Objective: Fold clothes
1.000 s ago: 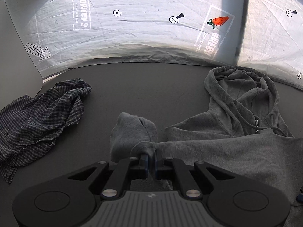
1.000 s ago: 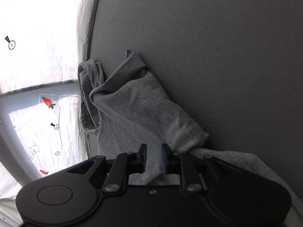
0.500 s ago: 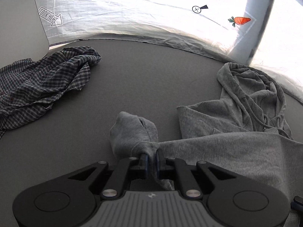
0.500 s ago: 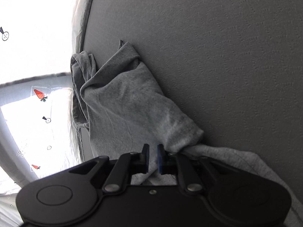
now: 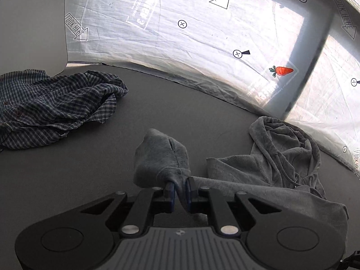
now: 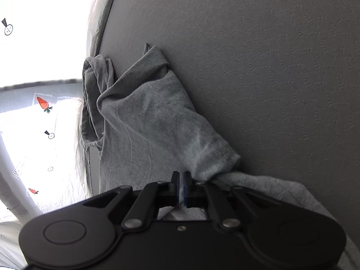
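Note:
A grey hoodie [image 5: 281, 171] lies on the dark grey table [image 5: 157, 117], its hood toward the far right edge. My left gripper [image 5: 179, 190] is shut on the hoodie's sleeve cuff [image 5: 162, 159], which bunches up just ahead of the fingers. In the right wrist view the same hoodie [image 6: 146, 121] stretches ahead to the table's left edge. My right gripper [image 6: 181, 187] is shut on a thin fold of the hoodie near its other sleeve, whose end [image 6: 216, 164] bunches just right of the fingers.
A dark blue plaid shirt [image 5: 51, 105] lies crumpled at the left of the table. A white sheet with carrot and arrow prints [image 5: 202, 33] covers the floor beyond the table's far edge. The sheet also shows in the right wrist view [image 6: 45, 112].
My right gripper has closed from a small gap to shut on the hoodie fabric. My left gripper kept its hold on the cuff and its view swung left, showing more of the plaid shirt.

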`<state>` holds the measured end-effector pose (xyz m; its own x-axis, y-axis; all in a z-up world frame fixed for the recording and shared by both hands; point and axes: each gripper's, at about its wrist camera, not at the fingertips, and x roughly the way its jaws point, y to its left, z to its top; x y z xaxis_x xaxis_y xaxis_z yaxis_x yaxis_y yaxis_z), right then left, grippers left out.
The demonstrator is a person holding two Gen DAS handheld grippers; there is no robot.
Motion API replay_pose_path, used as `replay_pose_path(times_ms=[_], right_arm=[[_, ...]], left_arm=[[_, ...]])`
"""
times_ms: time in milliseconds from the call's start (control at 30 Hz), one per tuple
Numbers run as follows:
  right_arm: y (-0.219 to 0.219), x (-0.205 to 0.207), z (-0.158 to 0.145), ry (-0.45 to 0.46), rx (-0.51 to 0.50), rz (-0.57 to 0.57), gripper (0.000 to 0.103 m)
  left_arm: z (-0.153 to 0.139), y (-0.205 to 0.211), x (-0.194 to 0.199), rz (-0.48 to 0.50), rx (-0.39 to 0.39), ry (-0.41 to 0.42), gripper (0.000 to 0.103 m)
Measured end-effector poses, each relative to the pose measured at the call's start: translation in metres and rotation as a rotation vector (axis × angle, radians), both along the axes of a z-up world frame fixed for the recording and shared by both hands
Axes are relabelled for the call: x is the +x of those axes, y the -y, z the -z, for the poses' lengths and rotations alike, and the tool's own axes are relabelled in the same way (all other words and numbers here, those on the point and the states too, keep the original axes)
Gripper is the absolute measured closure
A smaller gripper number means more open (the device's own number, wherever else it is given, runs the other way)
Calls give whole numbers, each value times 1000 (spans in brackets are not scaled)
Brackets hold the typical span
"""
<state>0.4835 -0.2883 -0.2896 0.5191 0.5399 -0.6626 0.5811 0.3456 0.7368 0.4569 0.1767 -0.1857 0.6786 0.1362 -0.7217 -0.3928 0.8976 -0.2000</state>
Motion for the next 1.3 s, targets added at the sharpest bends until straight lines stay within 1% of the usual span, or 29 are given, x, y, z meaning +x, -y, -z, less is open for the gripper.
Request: replay_pose_path(times_ms=[33, 67, 100, 133, 233, 300, 333, 400, 467, 567, 633, 667, 700, 733, 767, 867, 1000, 1033, 1100, 1167, 1200, 1233, 1267, 1300], right_arm=[[-1, 0, 0, 0, -4, -3, 101], [-1, 1, -1, 1, -9, -5, 101], [-2, 1, -1, 2, -14, -10, 101], [-2, 2, -1, 2, -17, -13, 101], [-3, 4, -2, 3, -23, -19, 102], [-4, 6, -2, 3, -28, -25, 102], [-4, 7, -2, 3, -33, -28, 102], [-5, 7, -4, 5, -44, -35, 102], [-5, 7, -3, 6, -44, -35, 102], [-4, 8, -1, 4, -31, -26, 102], [-4, 8, 0, 3, -25, -20, 103], [-4, 7, 0, 3, -23, -17, 103], [-4, 7, 0, 3, -22, -16, 103], [-3, 7, 0, 3, -20, -15, 103], [-3, 5, 0, 3, -17, -13, 103], [-1, 1, 1, 2, -9, -7, 103], [0, -1, 2, 2, 1, 1, 103], [0, -1, 2, 2, 3, 2, 103], [0, -2, 3, 2, 8, 6, 103], [1, -3, 2, -1, 11, 8, 103], [1, -3, 2, -3, 12, 9, 103], [1, -2, 1, -2, 2, 2, 103], [0, -2, -1, 0, -10, -7, 103], [0, -1, -3, 2, -22, -16, 103]], left_arm=[[11, -5, -1, -23, -28, -49, 89], [17, -9, -4, -39, -63, -59, 89], [23, -14, -8, -54, -97, -69, 86], [24, -16, -11, -53, -103, -65, 84], [19, -18, -15, -35, -96, -41, 81], [19, -24, -20, -83, -100, -39, 78], [19, -28, -22, -107, -102, -38, 68], [19, -34, -26, -156, -106, -37, 55], [20, -40, -30, -204, -111, -35, 56], [26, -58, -35, -246, -155, -53, 56], [28, -64, -34, -249, -174, -57, 56], [29, -66, -34, -248, -179, -58, 54], [29, -69, -34, -248, -184, -60, 51], [30, -69, -32, -254, -171, -67, 46], [31, -70, -30, -259, -157, -77, 44], [35, -71, -28, -257, -150, -101, 42], [43, -69, -26, -254, -174, -133, 35], [43, -66, -26, -246, -155, -129, 35], [44, -61, -23, -226, -134, -129, 36], [45, -58, -22, -212, -135, -110, 39], [45, -56, -21, -210, -126, -104, 52], [44, -53, -18, -213, -95, -108, 65], [44, -53, -17, -211, -84, -110, 71], [44, -52, -16, -209, -74, -113, 80]])
